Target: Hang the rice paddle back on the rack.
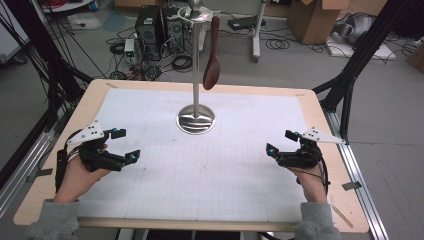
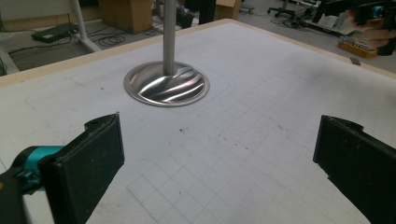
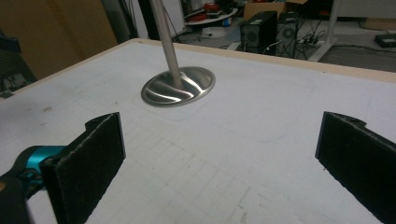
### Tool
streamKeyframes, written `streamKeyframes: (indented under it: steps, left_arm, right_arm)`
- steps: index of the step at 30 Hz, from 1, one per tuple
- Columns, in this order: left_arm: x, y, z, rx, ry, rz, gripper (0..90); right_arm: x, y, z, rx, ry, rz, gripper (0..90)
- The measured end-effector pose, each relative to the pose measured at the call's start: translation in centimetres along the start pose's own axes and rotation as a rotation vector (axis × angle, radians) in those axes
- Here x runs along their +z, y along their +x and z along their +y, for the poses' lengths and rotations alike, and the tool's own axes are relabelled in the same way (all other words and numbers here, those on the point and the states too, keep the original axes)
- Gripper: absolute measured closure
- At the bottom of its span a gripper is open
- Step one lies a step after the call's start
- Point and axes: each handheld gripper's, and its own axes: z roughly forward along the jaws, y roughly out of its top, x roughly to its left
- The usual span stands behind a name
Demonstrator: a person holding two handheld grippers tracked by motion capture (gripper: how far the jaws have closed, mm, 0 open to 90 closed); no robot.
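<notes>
We count one metal stand [image 1: 196,119], one brown spoon [image 1: 212,70] hanging from its top, and two grippers. The left gripper [image 1: 125,145] sits at eight o'clock of the stand, the right gripper [image 1: 280,142] at four o'clock, both spread wide, empty, well apart from the spoon.

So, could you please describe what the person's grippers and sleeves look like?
Both the left gripper and the right gripper are black, with teal fittings by the flat, dark-padded jaws, a pale grey three-cornered plate on top and a black trailing cable. The person wears grey sleeves.
</notes>
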Motion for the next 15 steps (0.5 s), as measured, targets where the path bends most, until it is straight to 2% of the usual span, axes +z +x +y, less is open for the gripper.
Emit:
streamKeyframes:
  steps: [8, 13, 15]
  left_arm:
    - [0.1, 0.1, -0.1, 0.001, 0.008, -0.004, 2.3]
    - [0.0, 0.1, -0.1, 0.006, 0.0, 0.002, 2.3]
    - [0.0, -0.1, 0.0, 0.002, -0.007, -0.001, 2.3]
  right_arm:
    - [-0.1, -0.5, -1.5, 0.01, 0.014, 0.014, 0.4]
    - [-0.3, -0.3, -1.7, -0.007, -0.004, 0.015, 0.4]
    - [-0.5, -0.2, -1.6, 0.002, -0.01, 0.021, 0.4]
